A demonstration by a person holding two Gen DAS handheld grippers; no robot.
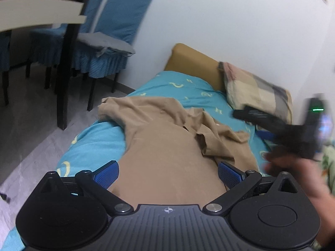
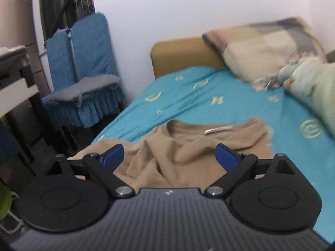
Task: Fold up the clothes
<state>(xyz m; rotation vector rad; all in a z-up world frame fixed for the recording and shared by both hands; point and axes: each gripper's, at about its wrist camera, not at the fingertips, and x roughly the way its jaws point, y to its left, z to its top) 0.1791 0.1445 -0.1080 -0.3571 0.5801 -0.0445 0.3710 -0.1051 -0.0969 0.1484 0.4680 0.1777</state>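
A tan T-shirt (image 1: 165, 138) lies crumpled on the turquoise bed sheet (image 1: 100, 138); its collar and white label face the right wrist view, where the shirt (image 2: 188, 146) is partly bunched. My left gripper (image 1: 168, 174) is open and empty, above the shirt's lower body. My right gripper (image 2: 169, 156) is open and empty, above the collar end. The right gripper also shows blurred in the left wrist view (image 1: 245, 114), held by a hand above the shirt's right side.
A patchwork pillow (image 2: 263, 48) and a green blanket (image 2: 314, 83) lie at the bed's head by the tan headboard (image 2: 182, 54). Blue-covered chairs (image 1: 100, 48) and a table with dark legs (image 1: 62, 73) stand left of the bed. A white wall runs behind.
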